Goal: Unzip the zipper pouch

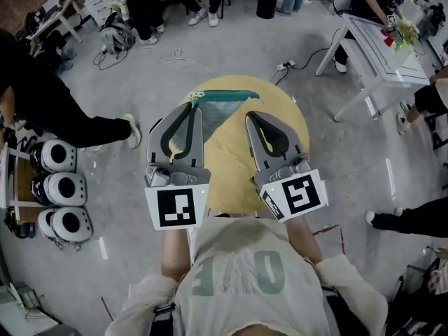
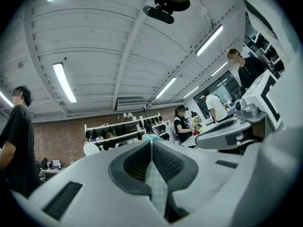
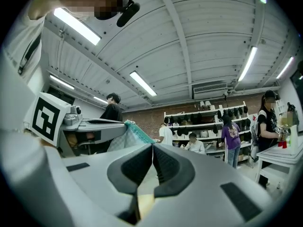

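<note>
holding the zipper pouch aloft over the round yellow table, left gripper clamping its mesh corner, right gripper apparently pinching the teal zipper end, seemingly leaving the unzipping pull undone.

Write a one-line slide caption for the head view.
Left tongs clamp a translucent mesh pouch with a teal zipper, held above a round yellow table; right tongs shut beside it.

A round yellow table stands on grey floor, a white table well apart.
</note>
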